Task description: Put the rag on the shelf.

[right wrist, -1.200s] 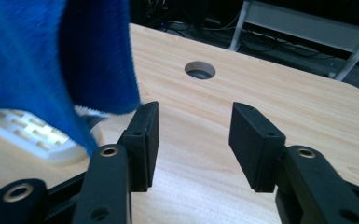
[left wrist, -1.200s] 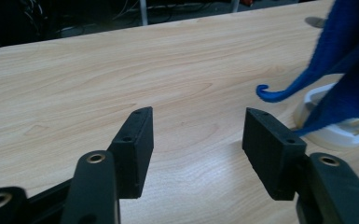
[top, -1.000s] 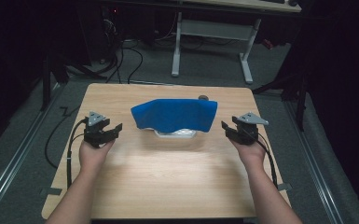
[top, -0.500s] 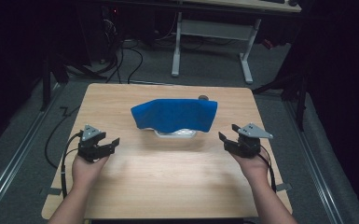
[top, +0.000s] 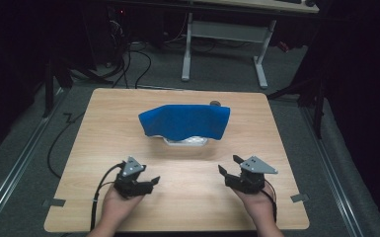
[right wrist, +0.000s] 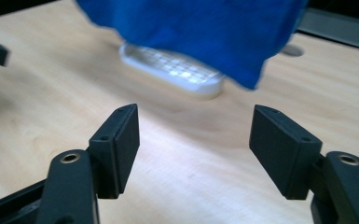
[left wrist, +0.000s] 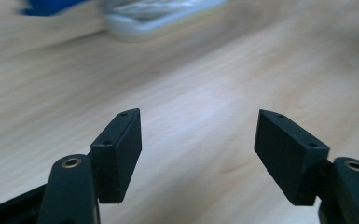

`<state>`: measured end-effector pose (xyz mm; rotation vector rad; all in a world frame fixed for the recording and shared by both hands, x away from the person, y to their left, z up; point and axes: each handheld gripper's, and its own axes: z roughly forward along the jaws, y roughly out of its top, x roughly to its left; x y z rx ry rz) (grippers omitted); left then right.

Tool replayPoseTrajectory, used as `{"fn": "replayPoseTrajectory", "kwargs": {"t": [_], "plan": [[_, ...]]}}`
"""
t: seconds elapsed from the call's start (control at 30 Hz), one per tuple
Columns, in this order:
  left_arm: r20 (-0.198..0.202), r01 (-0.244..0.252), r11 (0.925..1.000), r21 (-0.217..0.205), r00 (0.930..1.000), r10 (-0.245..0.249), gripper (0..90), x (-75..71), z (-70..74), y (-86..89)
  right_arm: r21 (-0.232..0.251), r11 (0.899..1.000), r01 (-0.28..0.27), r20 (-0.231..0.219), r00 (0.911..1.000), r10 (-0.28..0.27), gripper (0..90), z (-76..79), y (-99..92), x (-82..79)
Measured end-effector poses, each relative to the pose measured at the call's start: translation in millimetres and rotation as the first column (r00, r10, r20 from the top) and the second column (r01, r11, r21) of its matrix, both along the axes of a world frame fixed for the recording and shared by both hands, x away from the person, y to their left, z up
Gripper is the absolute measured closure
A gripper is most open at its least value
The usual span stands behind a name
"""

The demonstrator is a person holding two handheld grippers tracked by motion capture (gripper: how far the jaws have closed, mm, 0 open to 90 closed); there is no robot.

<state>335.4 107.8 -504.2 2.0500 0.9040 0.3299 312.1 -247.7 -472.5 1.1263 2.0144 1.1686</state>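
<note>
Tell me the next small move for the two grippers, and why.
Probably rest both hands near the table's front edge. The blue cloth already drapes over the white dish, while the left gripper and right gripper are open, empty and well clear of it.

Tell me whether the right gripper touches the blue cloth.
Apart. The high view shows bare table between the right gripper and the blue cloth; its jaws stand open, empty.
</note>
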Motion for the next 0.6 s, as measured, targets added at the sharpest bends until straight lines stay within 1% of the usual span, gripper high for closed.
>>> {"fn": "replayPoseTrajectory", "kwargs": {"t": [0.07,0.1,0.13,0.17,0.2,0.23,0.27,0.3,0.37,0.4,0.5,0.53,0.57,0.6], "plan": [[-0.003,0.029,0.9996,-0.006,0.9996,-0.029,32.2,-7.5,-4.8,-14.0,-0.015,1.0,-0.009,-0.002,1.0,0.009,32.9,-7.4,5.9,-5.8],[-0.017,0.048,0.9988,-0.011,0.9987,-0.048,32.0,-13.0,-10.1,-23.3,-0.019,1.0,-0.015,-0.008,0.9999,0.015,32.9,-10.8,8.1,-8.1],[-0.021,0.064,0.9978,-0.017,0.9977,-0.065,31.7,-17.7,-15.3,-29.3,-0.021,0.999,-0.028,-0.019,0.9994,0.027,32.9,-17.0,11.9,-11.3],[-0.034,0.084,0.9962,-0.023,0.9958,-0.085,32.0,-21.6,-20.5,-35.1,-0.011,0.999,-0.039,-0.03,0.9988,0.039,33.2,-22.4,15.3,-13.8],[-0.057,0.115,0.9933,-0.013,0.9917,-0.116,32.8,-23.9,-23.4,-41.4,-0.003,0.998,-0.058,-0.051,0.997,0.057,33.3,-27.8,19.2,-16.0],[-0.052,0.151,0.9883,0.02,0.9873,-0.15,31.9,-27.4,-23.9,-48.5,-0.013,0.996,-0.084,-0.068,0.9942,0.083,33.2,-33.1,23.9,-17.2],[-0.039,0.161,0.9864,0.036,0.9865,-0.159,31.5,-29.7,-23.8,-51.1,-0.039,0.993,-0.115,-0.083,0.9902,0.112,33.3,-38.2,30.2,-18.4],[-0.036,0.171,0.9846,0.038,0.9849,-0.169,31.6,-31.2,-23.8,-52.5,-0.051,0.99,-0.128,-0.09,0.9882,0.123,33.5,-40.3,33.6,-19.2],[-0.057,0.188,0.9818,0.027,0.9809,-0.186,31.8,-32.5,-25.6,-54.4,-0.06,0.985,-0.159,-0.097,0.9834,0.153,33.5,-43.3,39.3,-19.0],[-0.063,0.192,0.981,0.027,0.9798,-0.19,31.5,-32.6,-25.9,-54.8,-0.069,0.983,-0.171,-0.101,0.9813,0.163,33.5,-44.4,42.2,-18.1],[-0.055,0.183,0.9827,0.025,0.9818,-0.182,31.5,-31.3,-24.5,-52.4,-0.073,0.981,-0.181,-0.111,0.9787,0.173,33.5,-46.5,44.8,-15.1],[-0.053,0.178,0.9838,0.02,0.9828,-0.177,31.5,-30.7,-24.1,-50.9,-0.076,0.98,-0.183,-0.114,0.9782,0.174,33.5,-46.9,44.9,-14.7],[-0.045,0.162,0.9867,0.014,0.9859,-0.161,31.6,-29.4,-23.4,-47.4,-0.076,0.98,-0.182,-0.114,0.9784,0.172,33.6,-47.1,44.7,-14.7],[-0.041,0.153,0.9881,0.016,0.9875,-0.152,31.7,-28.5,-23.3,-45.4,-0.068,0.982,-0.176,-0.117,0.9789,0.168,33.5,-46.9,44.1,-15.1]]}}
